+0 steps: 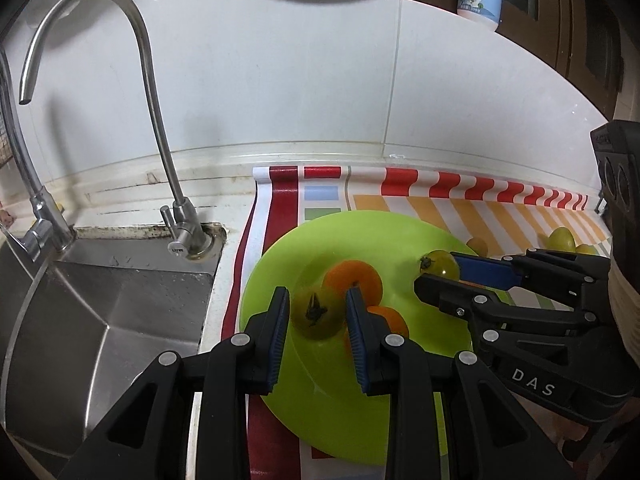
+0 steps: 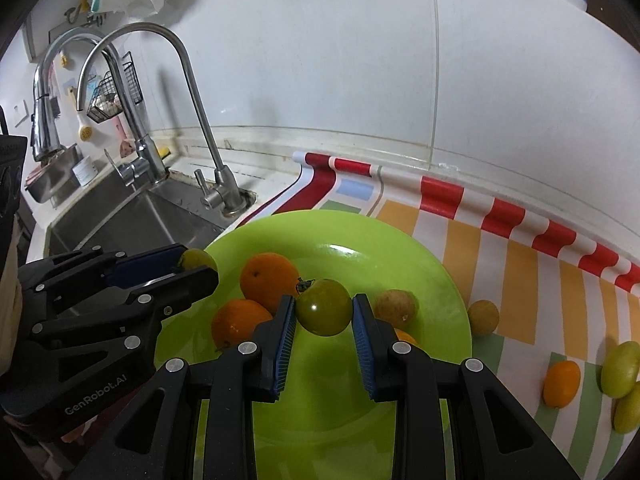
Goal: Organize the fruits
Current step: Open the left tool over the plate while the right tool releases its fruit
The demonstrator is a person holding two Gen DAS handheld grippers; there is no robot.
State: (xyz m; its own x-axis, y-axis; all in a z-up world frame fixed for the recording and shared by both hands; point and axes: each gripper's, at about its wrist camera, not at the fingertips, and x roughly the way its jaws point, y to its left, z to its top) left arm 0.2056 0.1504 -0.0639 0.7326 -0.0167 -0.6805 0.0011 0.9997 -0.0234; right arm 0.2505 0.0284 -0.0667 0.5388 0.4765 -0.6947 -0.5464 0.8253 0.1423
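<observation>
A lime-green plate [image 1: 320, 240] [image 2: 360, 240] lies on a striped mat and bears two oranges [image 2: 268, 280] [image 2: 238, 324] and a brownish round fruit [image 2: 394, 306]. My left gripper [image 1: 318, 296] hangs over the plate's left part, shut on a green tomato [image 1: 316, 312]. My right gripper [image 2: 324, 300] is over the plate's middle, shut on a second green tomato [image 2: 326, 306]. Each view shows the other gripper from the side: the right gripper [image 1: 438, 270] with its tomato [image 1: 440, 266], and the left gripper [image 2: 199, 263] with its tomato [image 2: 198, 260].
A steel sink [image 1: 120, 300] with a curved faucet [image 1: 160, 120] lies left of the mat [image 2: 460, 240]. Loose on the mat at right are a brownish fruit [image 2: 482, 316], a small orange [image 2: 562, 384] and two green fruits [image 2: 620, 368]. The tiled wall stands close behind.
</observation>
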